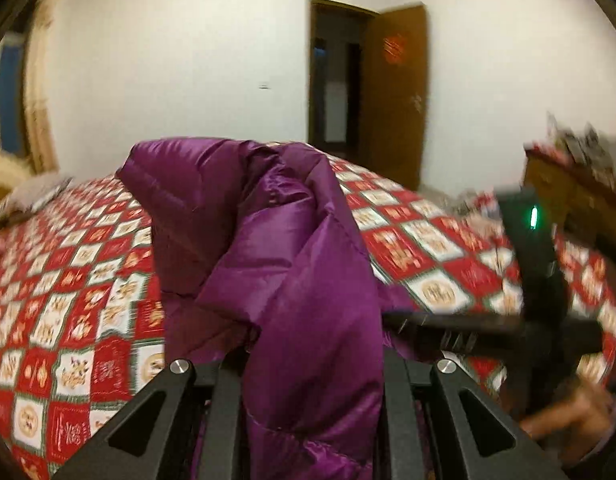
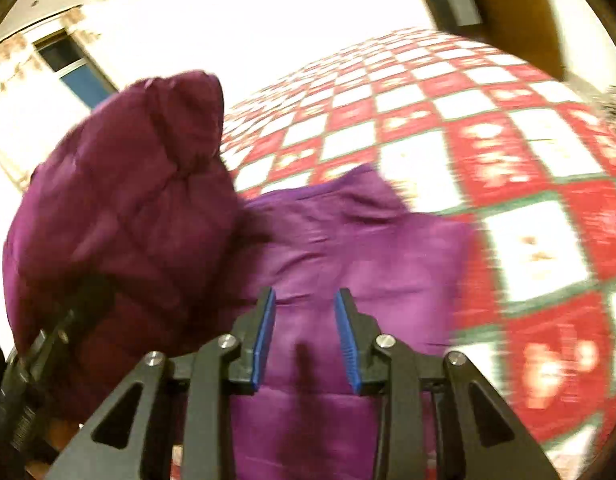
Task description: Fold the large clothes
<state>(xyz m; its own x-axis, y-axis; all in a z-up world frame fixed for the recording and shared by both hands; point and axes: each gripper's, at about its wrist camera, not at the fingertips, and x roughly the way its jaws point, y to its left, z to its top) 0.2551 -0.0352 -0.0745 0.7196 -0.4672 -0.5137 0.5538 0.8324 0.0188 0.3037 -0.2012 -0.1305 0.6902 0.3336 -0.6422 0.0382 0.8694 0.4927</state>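
Note:
A large purple padded jacket (image 1: 243, 240) lies on a bed with a red and white checked cover (image 1: 67, 280). My left gripper (image 1: 308, 384) is shut on a fold of the jacket and holds it lifted; the fabric hides the fingertips. In the right wrist view my right gripper (image 2: 304, 340) is open, its blue pads (image 2: 263, 340) apart, just above a flat part of the jacket (image 2: 368, 248). The lifted bulk of the jacket (image 2: 119, 216) hangs to its left. The right gripper's body (image 1: 540, 280) shows at the right of the left wrist view.
The bed cover (image 2: 508, 160) stretches far and right. A pillow (image 1: 31, 196) lies at the bed's far left. An open wooden door (image 1: 392, 92) is in the white wall behind. A wooden dresser (image 1: 580, 184) with clutter stands at the right.

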